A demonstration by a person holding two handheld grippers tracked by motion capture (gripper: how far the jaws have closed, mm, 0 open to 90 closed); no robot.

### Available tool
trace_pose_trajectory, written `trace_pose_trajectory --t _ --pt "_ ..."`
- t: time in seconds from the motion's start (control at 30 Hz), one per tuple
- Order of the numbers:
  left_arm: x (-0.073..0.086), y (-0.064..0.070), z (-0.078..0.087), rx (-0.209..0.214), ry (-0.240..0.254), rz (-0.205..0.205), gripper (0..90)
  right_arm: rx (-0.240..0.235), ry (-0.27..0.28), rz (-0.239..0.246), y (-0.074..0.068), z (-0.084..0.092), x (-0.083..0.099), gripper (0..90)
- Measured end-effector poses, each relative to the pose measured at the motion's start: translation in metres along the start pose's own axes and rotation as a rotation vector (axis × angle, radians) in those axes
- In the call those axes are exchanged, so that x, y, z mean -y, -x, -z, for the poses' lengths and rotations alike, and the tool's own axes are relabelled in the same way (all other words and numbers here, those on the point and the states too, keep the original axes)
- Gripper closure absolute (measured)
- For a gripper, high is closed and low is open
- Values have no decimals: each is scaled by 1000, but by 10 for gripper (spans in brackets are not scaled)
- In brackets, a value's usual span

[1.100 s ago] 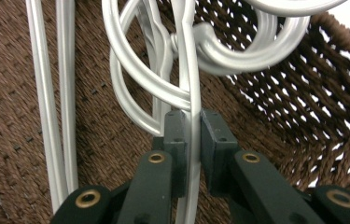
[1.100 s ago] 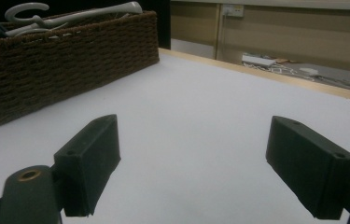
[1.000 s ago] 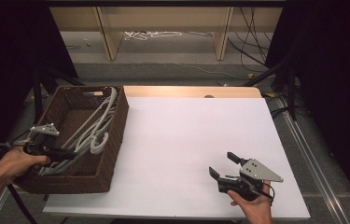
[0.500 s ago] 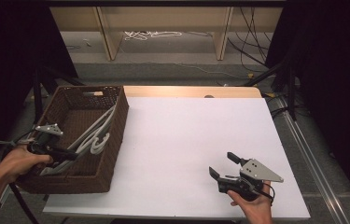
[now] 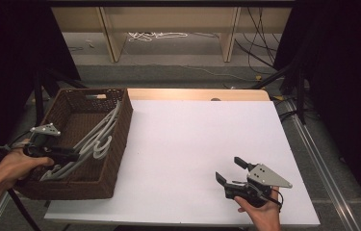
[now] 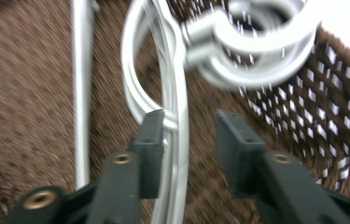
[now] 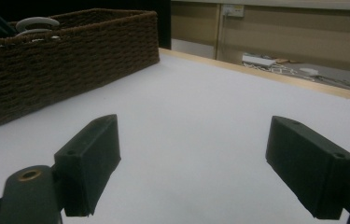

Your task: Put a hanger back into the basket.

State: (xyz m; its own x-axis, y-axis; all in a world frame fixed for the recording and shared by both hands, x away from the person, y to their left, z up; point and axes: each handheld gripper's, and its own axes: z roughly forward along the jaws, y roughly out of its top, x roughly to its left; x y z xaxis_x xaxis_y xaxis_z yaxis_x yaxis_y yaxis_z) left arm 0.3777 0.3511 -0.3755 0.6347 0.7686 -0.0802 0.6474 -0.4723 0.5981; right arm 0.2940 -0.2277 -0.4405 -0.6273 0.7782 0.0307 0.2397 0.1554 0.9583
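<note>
Counter [image 5: 187, 144]: white top with a pale wooden strip along its far edge, its near corners cut off by the frame. Basket [image 5: 115, 144]: dark brown woven, rectangular, at the left edge of the counter, its near left corner hidden behind the left hand [image 5: 12, 166]. Hangers [image 5: 96, 139]: a bundle of white plastic hangers lying lengthwise in the basket, leaning toward its right wall with the hooks reaching the rim; their number cannot be made out, and in the left gripper view they are blurred. Left gripper [image 6: 189, 135]: held low over the near left part of the basket, pointing right into it; jaws partly apart, straddling the thin white bars of the hangers, one bar touching the inner face of one jaw, the other jaw clear of them, so no firm grip is visible. Left forearm enters from the bottom left corner, partly cut off. Right gripper [image 5: 231, 171]: resting near the near right edge of the counter, pointing left and far, gripped from below by the right hand [image 5: 262, 214]; jaws spread wide, with bare white surface between them.
</note>
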Motion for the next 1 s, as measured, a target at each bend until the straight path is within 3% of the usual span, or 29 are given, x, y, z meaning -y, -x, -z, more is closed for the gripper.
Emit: trace_pose_trajectory --t 0.3,0.37,0.53,0.57,0.67,0.7,1.0 --pt "-15 20 6 -29 129 33 455 -3 3 -2 0 1 0 185" --pt "-19 26 9 -32 137 13 425 -1 7 -2 -1 0 0 185" --pt "-27 40 12 -54 211 10 337 -3 3 -2 0 1 0 185" --pt "-29 45 10 -54 260 45 327 -1 0 0 0 1 0 185" --pt "-33 52 10 -54 314 78 264 -9 8 -4 -1 0 0 185" --pt "-35 56 9 -51 350 107 240 -8 12 -7 -1 0 0 185" --pt "-41 76 7 -66 452 132 217 6 8 1 -1 1 -1 185"
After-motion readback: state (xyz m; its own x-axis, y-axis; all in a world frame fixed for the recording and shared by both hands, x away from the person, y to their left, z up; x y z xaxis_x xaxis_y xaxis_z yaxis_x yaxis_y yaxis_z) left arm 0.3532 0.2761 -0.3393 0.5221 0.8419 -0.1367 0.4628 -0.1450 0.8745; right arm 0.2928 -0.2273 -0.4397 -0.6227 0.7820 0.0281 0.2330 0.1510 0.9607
